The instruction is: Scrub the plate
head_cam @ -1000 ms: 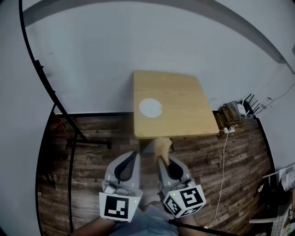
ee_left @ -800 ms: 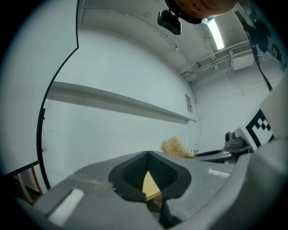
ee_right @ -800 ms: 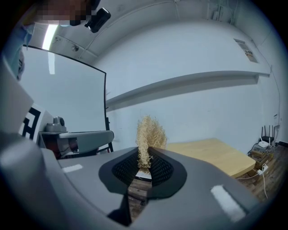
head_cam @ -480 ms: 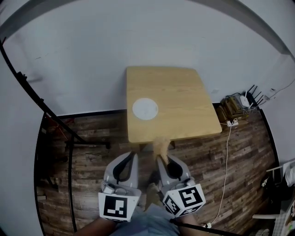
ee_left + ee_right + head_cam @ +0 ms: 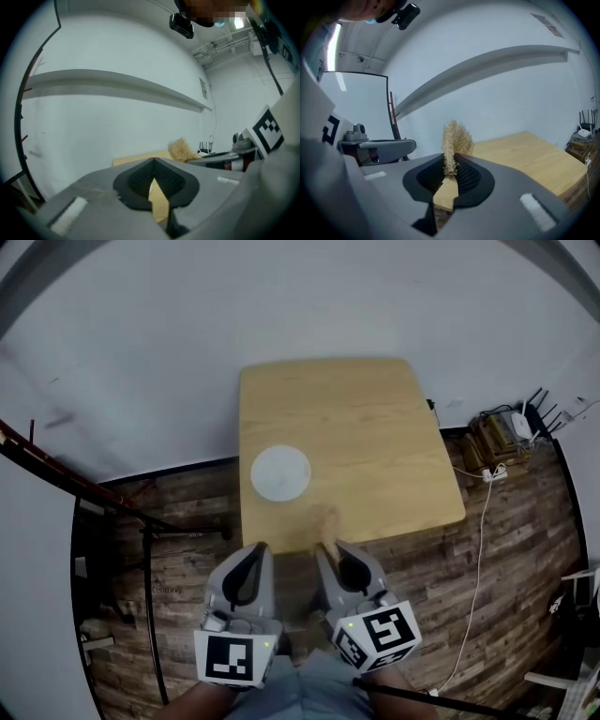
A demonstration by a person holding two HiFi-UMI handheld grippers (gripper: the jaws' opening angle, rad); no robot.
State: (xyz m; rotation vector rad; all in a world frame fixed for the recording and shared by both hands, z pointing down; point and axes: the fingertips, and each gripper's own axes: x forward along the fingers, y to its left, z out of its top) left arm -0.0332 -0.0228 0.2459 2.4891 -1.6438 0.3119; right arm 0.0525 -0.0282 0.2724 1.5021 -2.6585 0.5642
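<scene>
1. Where the pale wooden surface stands against a white wall on a plank floor, the white plate lies on its near left part; a power strip with cables sits on the floor at the right.
2. The left tongs are clenched on nothing; the right tongs pinch a straw-coloured fibre scrubber, apart from the plate, over the surface's near edge.
3. The person's forearms are cut off by the bottom edge; whether the scrubber touches the surface cannot be told.
</scene>
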